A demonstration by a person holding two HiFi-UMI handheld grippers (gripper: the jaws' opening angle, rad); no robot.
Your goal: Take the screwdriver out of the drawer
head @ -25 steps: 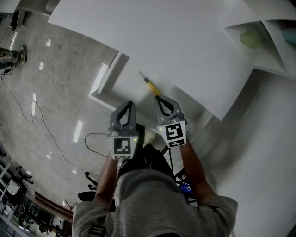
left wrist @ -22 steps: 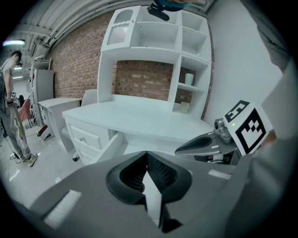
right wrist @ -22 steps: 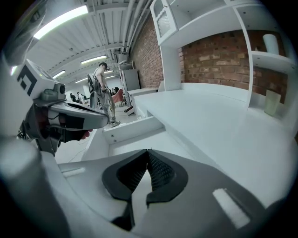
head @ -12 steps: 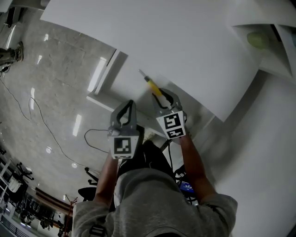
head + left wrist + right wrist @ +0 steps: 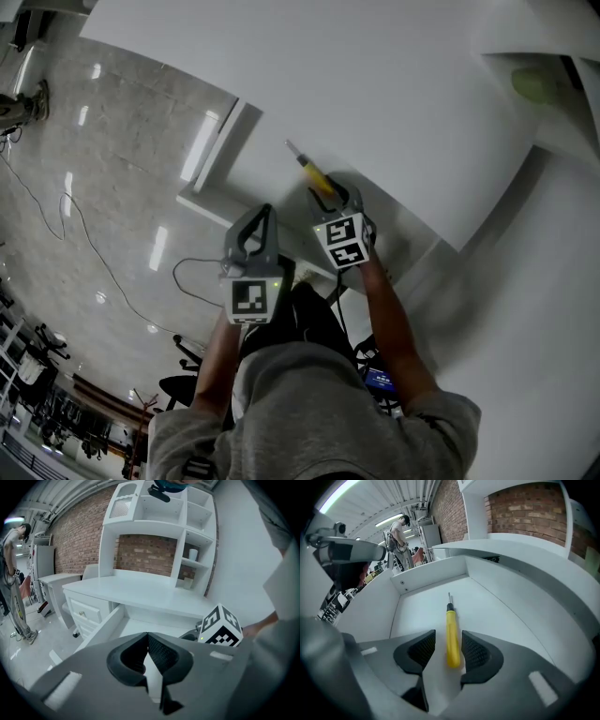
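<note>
Brickwork is seen behind a white desk topped by a shelved hutch; glossy stone flooring, crossed by a thin cable, is shown beside the desk in the head view. The desk's drawer is pulled out from under the desktop, and its white bottom is laid bare; only one item is seen lying in it.

Two grippers are held side by side at the drawer's near end by a person in a grey top. The left gripper is pointed toward the open drawer; its jaws are closed, tip against tip, and nothing is caught between them. The right gripper, marked by its black-and-white cube, is lowered into the drawer; its jaws have just been opening and are parted.

Between those parted jaws the yellow-handled screwdriver is found, laid flat on the drawer bottom; the butt of its handle is flanked by both ribbed pads, while its short metal shaft is pointed away toward the drawer's back wall. The handle is set nearer one pad than the other; no squeeze on it is shown, and white drawer bottom is visible in the gap alongside it.
</note>
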